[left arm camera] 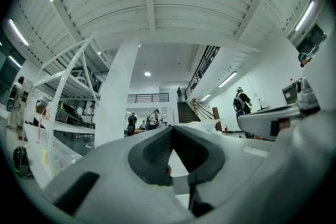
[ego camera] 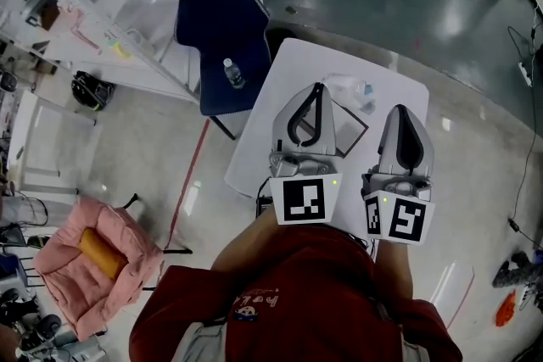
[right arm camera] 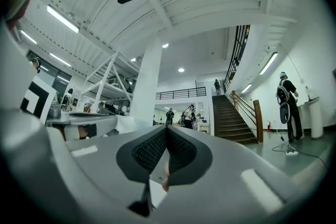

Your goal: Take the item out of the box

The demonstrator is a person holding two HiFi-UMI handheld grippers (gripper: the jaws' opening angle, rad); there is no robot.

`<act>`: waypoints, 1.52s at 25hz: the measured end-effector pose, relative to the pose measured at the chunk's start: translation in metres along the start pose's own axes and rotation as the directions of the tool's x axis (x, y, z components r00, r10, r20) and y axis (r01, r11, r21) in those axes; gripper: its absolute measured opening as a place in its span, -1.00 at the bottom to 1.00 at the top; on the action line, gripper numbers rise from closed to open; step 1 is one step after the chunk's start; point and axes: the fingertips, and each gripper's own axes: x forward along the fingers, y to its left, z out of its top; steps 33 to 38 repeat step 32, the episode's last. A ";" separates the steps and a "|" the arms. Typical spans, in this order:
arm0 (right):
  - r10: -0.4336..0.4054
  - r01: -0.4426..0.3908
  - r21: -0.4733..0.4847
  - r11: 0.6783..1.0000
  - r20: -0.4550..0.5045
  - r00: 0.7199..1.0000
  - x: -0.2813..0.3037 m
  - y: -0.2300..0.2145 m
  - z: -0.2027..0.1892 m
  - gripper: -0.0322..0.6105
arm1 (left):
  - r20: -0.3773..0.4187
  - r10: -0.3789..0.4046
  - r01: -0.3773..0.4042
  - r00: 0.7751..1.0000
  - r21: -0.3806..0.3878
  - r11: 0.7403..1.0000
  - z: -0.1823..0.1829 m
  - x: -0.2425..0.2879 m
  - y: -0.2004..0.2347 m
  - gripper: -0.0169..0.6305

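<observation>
Clearance matters here: left claw [ego camera: 318, 89] and right claw [ego camera: 400, 109], both pinched shut on nothing, hang above the counter [ego camera: 254, 142] and should not knock the box [ego camera: 350, 130] or the clear-wrapped item [ego camera: 352, 89] at its far edge.

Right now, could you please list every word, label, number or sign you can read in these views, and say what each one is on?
No text reads clearly in any view.
Print on the red top: a short yellowish word, too blurred to read.
Label on the water bottle: too small to read.
Blue print on the clear packet: too small to read.
Left marker cube and right marker cube: black-and-white square patterns only, no letters.
</observation>
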 end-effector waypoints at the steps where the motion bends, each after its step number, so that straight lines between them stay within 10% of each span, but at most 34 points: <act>1: 0.001 -0.001 -0.004 1.000 0.000 1.000 -0.001 0.002 -0.001 -0.89 | 0.003 0.005 -0.005 1.000 -0.011 1.000 0.000 -0.002 0.002 -0.94; 38: 0.005 -0.008 -0.051 0.999 -0.052 0.999 0.001 0.003 -0.011 -0.89 | -0.033 -0.003 0.004 0.999 0.058 0.998 -0.019 -0.003 0.004 -0.94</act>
